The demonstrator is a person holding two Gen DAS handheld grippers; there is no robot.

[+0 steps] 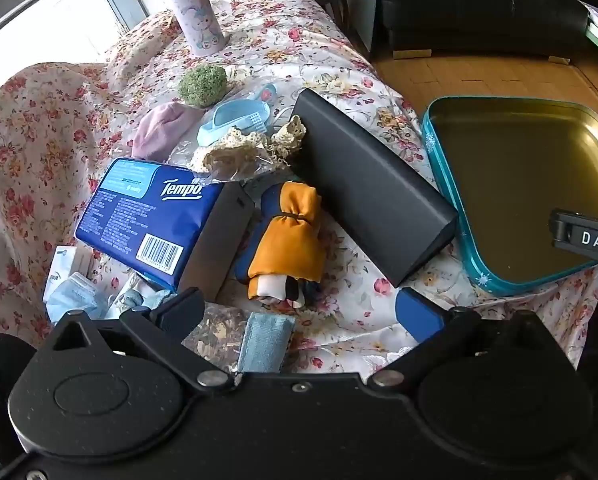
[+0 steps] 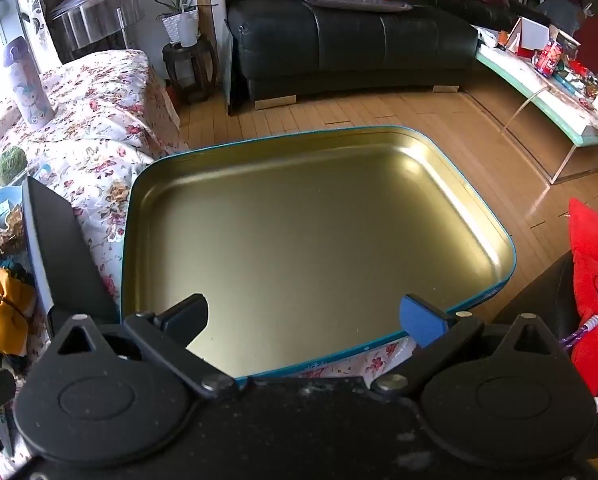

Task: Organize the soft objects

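Observation:
My left gripper [image 1: 299, 314] stands open above a cluttered floral cloth, with nothing between its fingers. Just ahead of it lies an orange and blue fabric bundle [image 1: 285, 240] tied with a band. A blue Tempo tissue pack [image 1: 147, 212] leans left of the bundle. Farther back sit a cream crochet piece [image 1: 239, 148], a pink cloth [image 1: 161, 130] and a green fuzzy ball [image 1: 203, 85]. A folded light-blue cloth [image 1: 265, 342] lies under the left fingers. My right gripper [image 2: 303, 320] hangs open over the gold tin tray [image 2: 319, 240], which holds nothing.
A long black box [image 1: 371, 196] lies between the bundle and the teal-rimmed tray [image 1: 447, 176]. A lilac bottle [image 1: 193, 8] stands at the back, a blue plastic scoop [image 1: 239, 118] beside the crochet. Face masks [image 1: 75, 294] lie at the left. A red plush [image 2: 593, 272] sits to the right.

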